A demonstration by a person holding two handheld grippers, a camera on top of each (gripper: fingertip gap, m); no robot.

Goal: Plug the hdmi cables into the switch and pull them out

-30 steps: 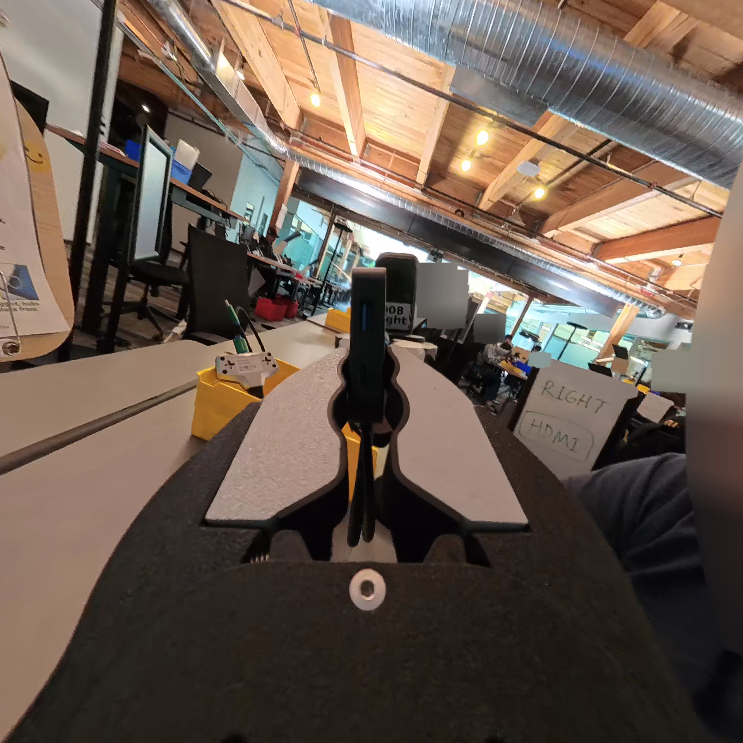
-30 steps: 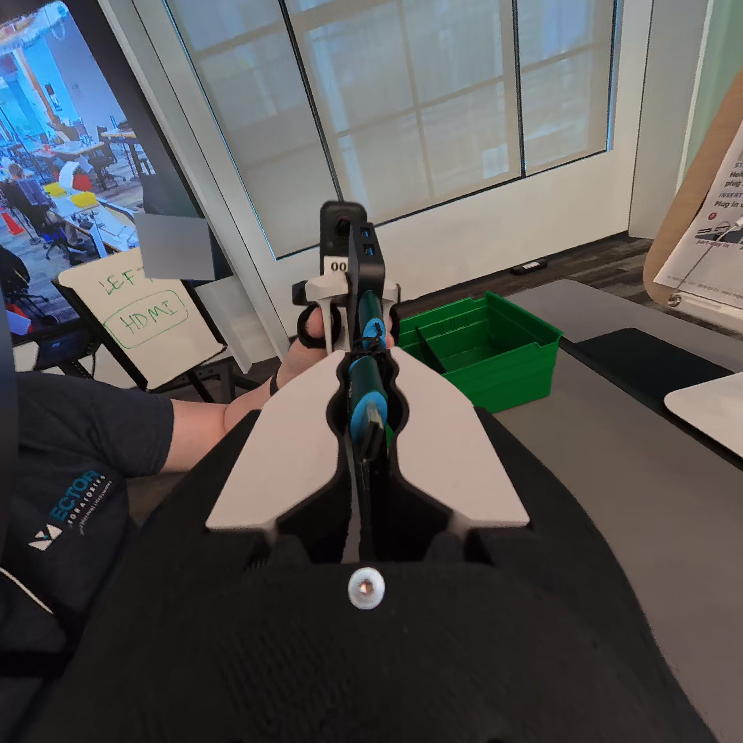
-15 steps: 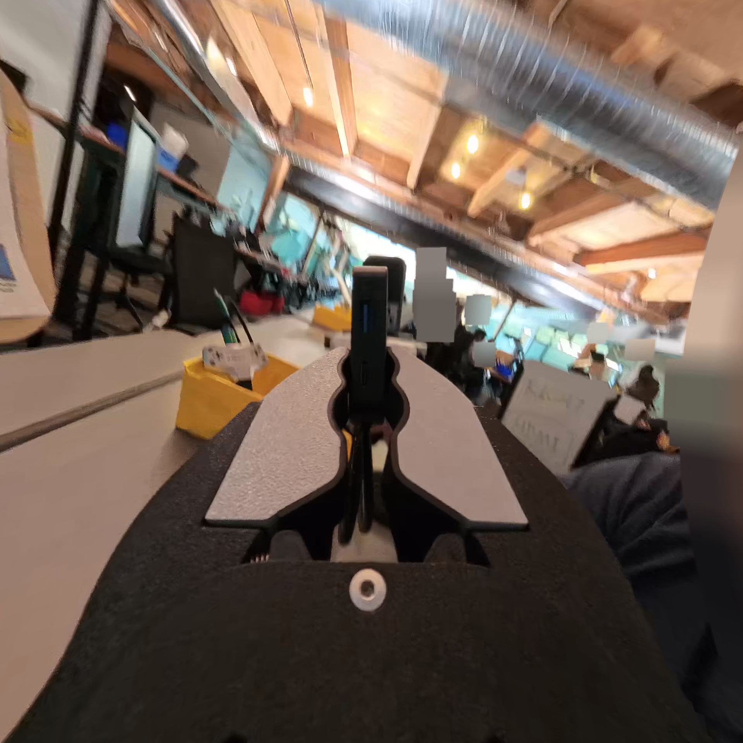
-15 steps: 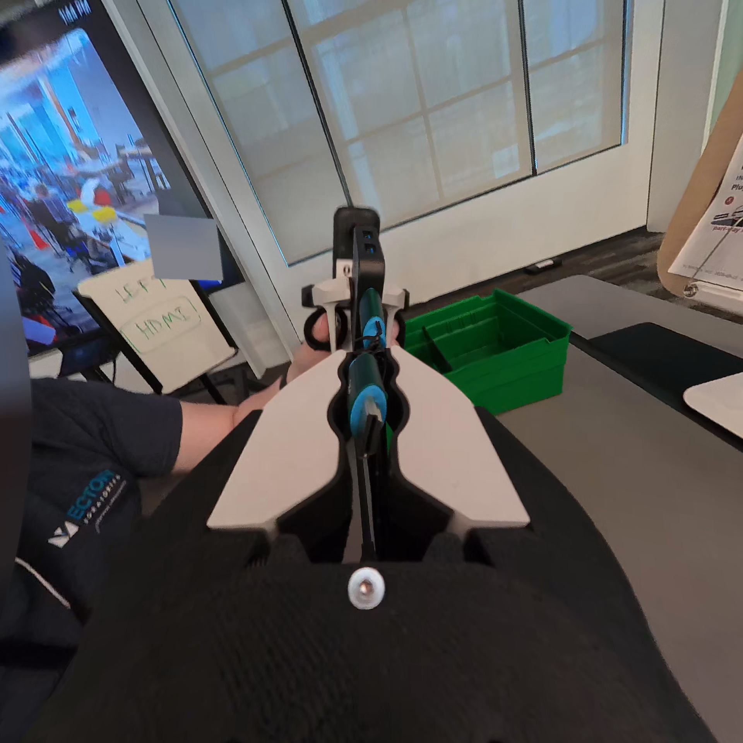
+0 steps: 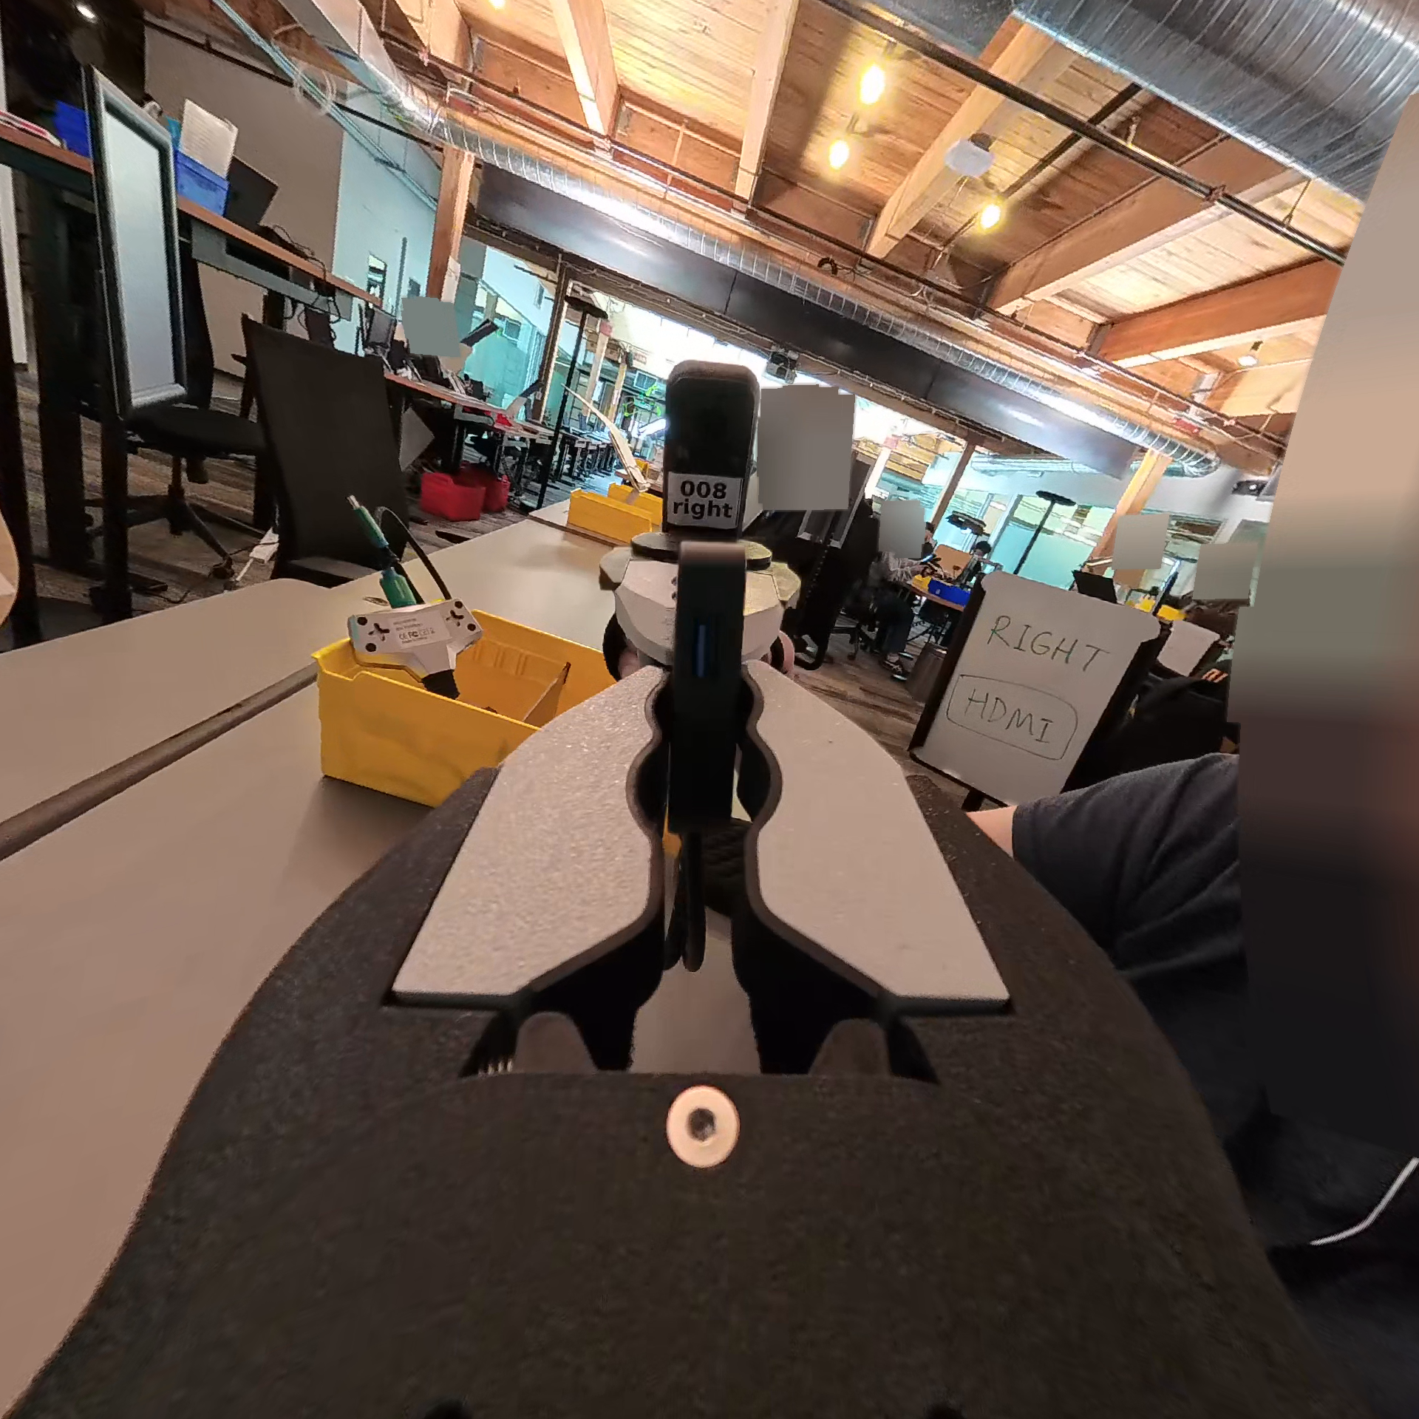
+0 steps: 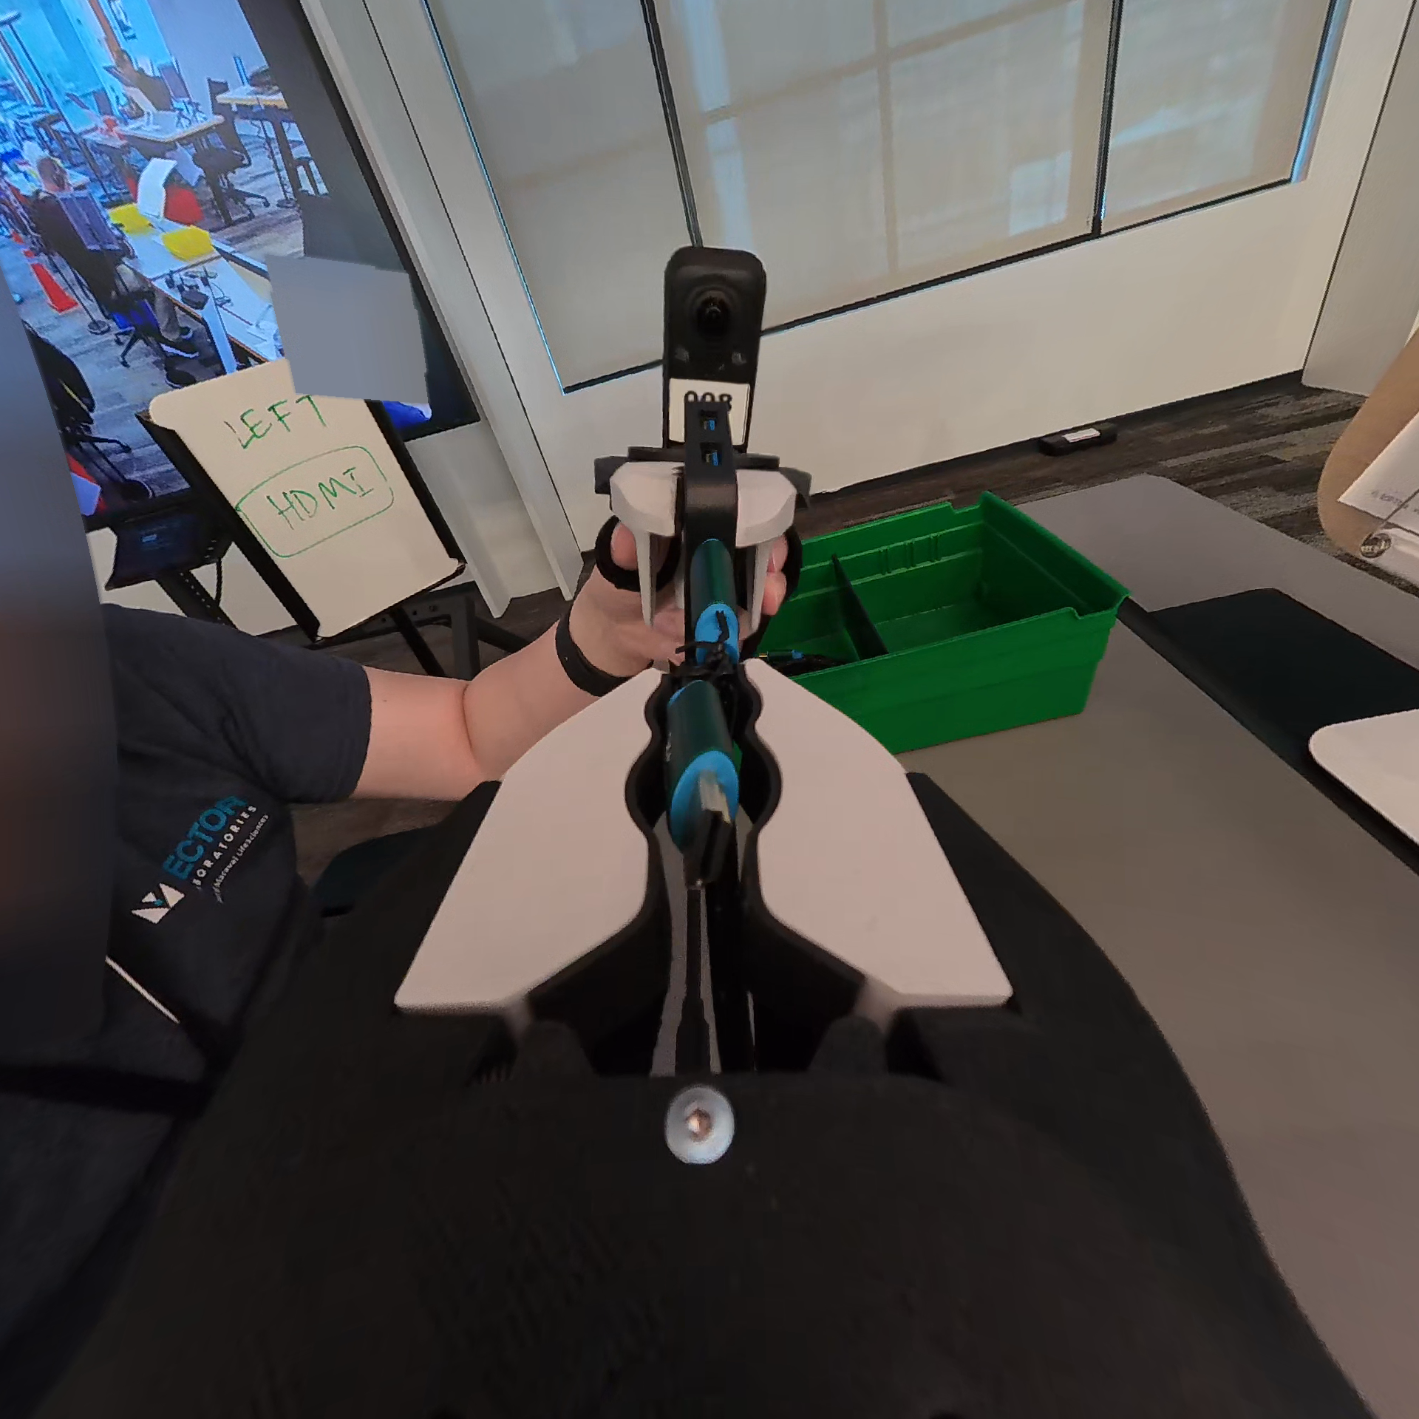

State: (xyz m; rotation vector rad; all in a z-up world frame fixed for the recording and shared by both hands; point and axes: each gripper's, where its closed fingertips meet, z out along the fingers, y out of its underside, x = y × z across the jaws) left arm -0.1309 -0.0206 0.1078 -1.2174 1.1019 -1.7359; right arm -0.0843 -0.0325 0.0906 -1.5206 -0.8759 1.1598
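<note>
Between the right gripper's [image 6: 702, 737] closed jaws sits the blue HDMI plug [image 6: 695, 756].

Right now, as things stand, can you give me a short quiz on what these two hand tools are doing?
1. True or false: the left gripper is open and empty.
2. In the right wrist view, the bin beyond the right gripper is: A yellow, B green, C red.
3. Fill in: the right gripper is shut on a teal HDMI ____.
Key: 1 false, it is shut on the black switch. 2 B, the green bin. 3 plug, the teal HDMI plug.
</note>
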